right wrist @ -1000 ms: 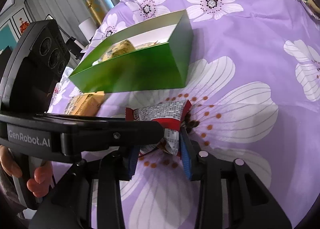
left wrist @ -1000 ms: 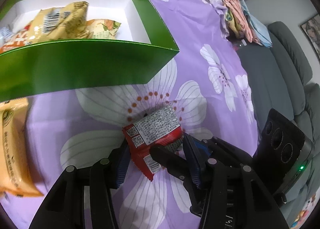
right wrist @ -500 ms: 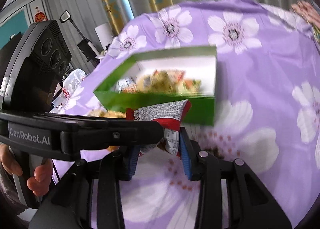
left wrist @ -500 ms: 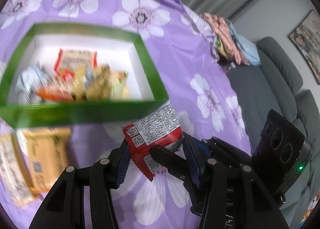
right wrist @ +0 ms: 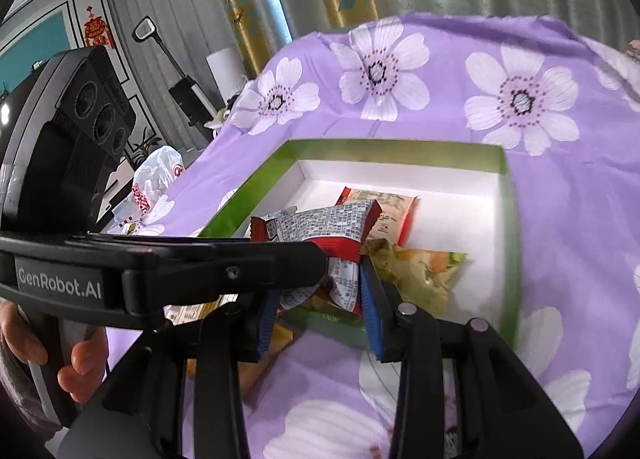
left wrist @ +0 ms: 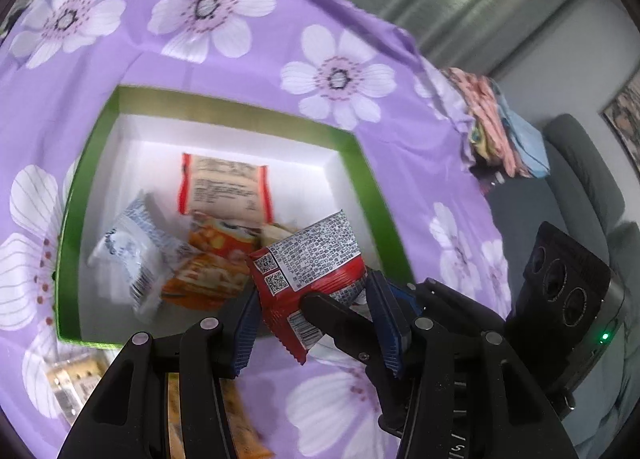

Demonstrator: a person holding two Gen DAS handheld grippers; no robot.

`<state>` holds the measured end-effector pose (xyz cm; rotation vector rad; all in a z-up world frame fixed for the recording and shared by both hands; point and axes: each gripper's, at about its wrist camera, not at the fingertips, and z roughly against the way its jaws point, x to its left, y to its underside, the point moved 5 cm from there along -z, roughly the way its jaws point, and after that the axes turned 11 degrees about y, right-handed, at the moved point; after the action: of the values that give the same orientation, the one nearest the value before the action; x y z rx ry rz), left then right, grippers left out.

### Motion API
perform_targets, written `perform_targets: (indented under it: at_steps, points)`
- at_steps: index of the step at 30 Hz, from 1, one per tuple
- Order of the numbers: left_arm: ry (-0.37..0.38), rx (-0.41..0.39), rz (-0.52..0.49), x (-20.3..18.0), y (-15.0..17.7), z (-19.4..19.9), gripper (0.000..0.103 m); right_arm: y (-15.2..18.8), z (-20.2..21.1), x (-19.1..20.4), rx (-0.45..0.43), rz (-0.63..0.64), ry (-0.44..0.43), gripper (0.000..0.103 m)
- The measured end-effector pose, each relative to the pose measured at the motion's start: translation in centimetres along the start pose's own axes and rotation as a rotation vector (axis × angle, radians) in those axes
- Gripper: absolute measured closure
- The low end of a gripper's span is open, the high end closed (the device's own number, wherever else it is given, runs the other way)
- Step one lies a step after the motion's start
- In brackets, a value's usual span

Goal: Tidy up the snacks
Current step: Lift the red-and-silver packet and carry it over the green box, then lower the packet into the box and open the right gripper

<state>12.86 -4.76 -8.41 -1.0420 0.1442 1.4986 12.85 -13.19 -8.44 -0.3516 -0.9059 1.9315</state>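
Observation:
A red snack packet (left wrist: 308, 271) with a white printed back hangs over the near part of the green box (left wrist: 360, 163). My left gripper (left wrist: 316, 323) is shut on its lower end, blue pads pressing both sides. My right gripper (right wrist: 318, 311) is shut on the same red packet (right wrist: 320, 227) from the other side. In the left wrist view one right finger crosses the packet. The green box (right wrist: 396, 149) has a white inside and holds several snack bags: orange, blue-white and yellow-green ones.
Orange packets (left wrist: 72, 383) lie on the purple flowered cloth (left wrist: 340, 75) before the box's near wall. Folded fabrics (left wrist: 492, 119) sit at the table's right edge, a grey sofa (left wrist: 580, 179) beyond. A hand (right wrist: 76, 363) grips the left tool; a plastic bag (right wrist: 156, 179) lies far left.
Both grippers rose with the red packet, lifting it off the cloth and carrying it forward over the box's near wall. The box now shows from above.

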Motion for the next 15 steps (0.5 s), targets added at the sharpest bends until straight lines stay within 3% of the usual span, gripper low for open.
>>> perform_targets:
  at_steps: [8, 15]
  points:
    - [-0.048, 0.000, 0.020, 2.6, -1.2, -1.7, 0.051, -0.7, -3.5, 0.3, 0.031, 0.043, 0.072, 0.062]
    - [-0.048, -0.008, 0.046, 3.0, -2.0, -2.2, 0.051, -1.3, -4.2, -0.4, 0.028, 0.023, 0.083, 0.058]
